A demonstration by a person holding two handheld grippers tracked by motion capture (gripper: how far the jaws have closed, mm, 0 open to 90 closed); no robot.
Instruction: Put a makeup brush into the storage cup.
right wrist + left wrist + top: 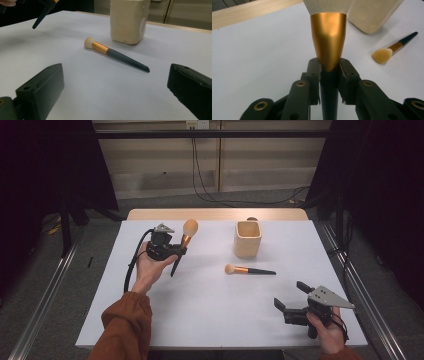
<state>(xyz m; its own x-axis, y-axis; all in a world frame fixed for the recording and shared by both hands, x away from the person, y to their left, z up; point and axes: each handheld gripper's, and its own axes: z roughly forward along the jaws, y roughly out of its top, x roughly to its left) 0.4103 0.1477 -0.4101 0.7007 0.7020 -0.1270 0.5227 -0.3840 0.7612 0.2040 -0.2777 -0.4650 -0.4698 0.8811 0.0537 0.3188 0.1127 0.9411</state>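
My left gripper (181,251) is lifted above the table's left half, shut on a large makeup brush (186,237) with a pale head, gold ferrule and dark handle. In the left gripper view its jaws clamp the brush (328,47) just below the ferrule. A smaller makeup brush (248,270) lies flat on the white table mid-right, its bristles pointing left; it also appears as the small brush (115,54) and small brush (392,49). A cream square cup (247,239) stands behind it. My right gripper (291,296) rests open near the front right, nothing between its jaws.
The white table top (210,310) has a wooden strip (215,214) along its far edge. Metal rails (370,310) run down both sides of the table. Cables (210,195) lie on the floor behind.
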